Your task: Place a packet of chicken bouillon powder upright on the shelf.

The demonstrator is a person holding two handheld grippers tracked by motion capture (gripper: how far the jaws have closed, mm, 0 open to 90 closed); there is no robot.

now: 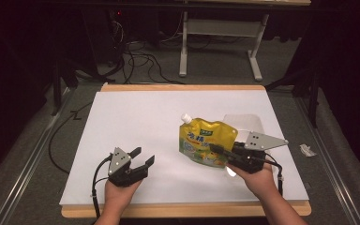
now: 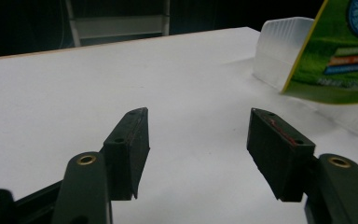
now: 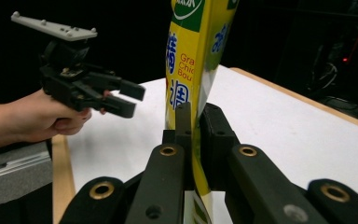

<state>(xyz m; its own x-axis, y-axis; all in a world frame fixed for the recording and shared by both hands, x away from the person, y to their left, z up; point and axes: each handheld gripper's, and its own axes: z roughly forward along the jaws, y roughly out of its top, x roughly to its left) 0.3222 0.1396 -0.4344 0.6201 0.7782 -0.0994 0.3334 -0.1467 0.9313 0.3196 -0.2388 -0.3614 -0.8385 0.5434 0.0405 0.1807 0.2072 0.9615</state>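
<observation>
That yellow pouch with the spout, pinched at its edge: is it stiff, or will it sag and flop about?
Probably floppy. The yellow pouch looks like a soft film bag with a white spout, so it may sag or swing. The right gripper pinches only a thin edge, so it could slip if the contents are heavy. Its bulging body suggests some weight.

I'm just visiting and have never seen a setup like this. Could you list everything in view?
Pouch: one, yellow and green with a white spout, held up right of the table's centre.
Plastic box: one, clear, behind the pouch.
Table: one, white top with wooden edge.
Cables: several, black, on the floor beyond.
Frame: one, white, on the floor beyond.
Left gripper: one, black, jaws open, empty.
Right gripper: one, black, jaws shut on the pouch.
</observation>
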